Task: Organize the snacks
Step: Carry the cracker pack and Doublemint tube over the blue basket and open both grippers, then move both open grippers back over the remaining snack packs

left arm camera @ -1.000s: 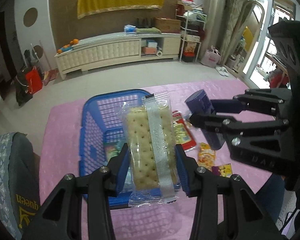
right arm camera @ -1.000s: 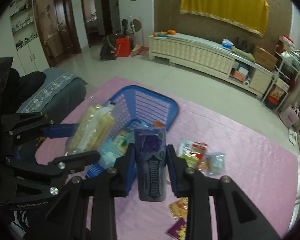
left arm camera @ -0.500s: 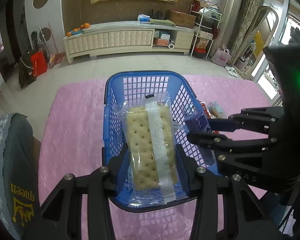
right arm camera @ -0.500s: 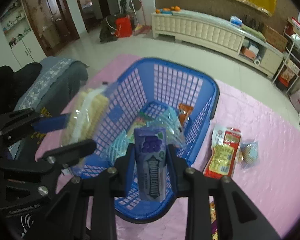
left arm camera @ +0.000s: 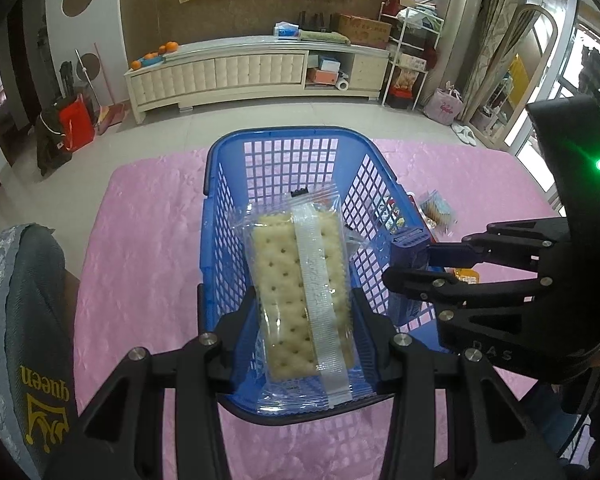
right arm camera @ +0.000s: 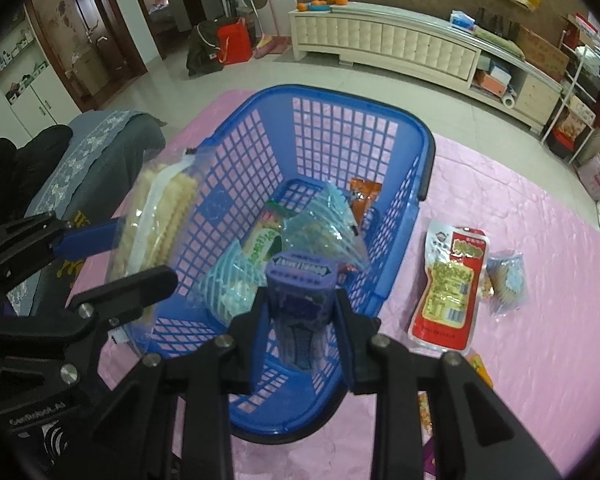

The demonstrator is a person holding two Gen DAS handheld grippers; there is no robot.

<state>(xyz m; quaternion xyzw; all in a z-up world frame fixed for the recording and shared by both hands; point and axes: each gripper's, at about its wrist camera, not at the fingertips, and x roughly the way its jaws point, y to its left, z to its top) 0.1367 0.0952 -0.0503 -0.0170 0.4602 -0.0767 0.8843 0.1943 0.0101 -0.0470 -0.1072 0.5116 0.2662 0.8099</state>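
Lighting: even, moderately bright daylight, admitted by windows [left arm camera: 580, 92] at right. Edges: strongly bowed, dark-vignetted. Gum pack [right arm camera: 302, 280]: slightly blurred.

Colours and patterns of the snack scene.
Blue lattice basket [right arm camera: 400, 184]; plain pink tablecloth [right arm camera: 540, 300]; pale dotted crackers [left arm camera: 300, 292] in clear wrap; purple gum pack [right arm camera: 302, 292]; red-yellow packet [right arm camera: 448, 280].

The right tongs [right arm camera: 302, 316] clamp a purple gum pack [right arm camera: 302, 280] over the near end of the blue basket [right arm camera: 404, 128] on the pink-covered table [right arm camera: 520, 360]. At left, the left tongs [right arm camera: 140, 256] grip a cracker packet [right arm camera: 156, 216] above the basket's left wall. A red snack pouch [right arm camera: 448, 288] lies right of the basket.
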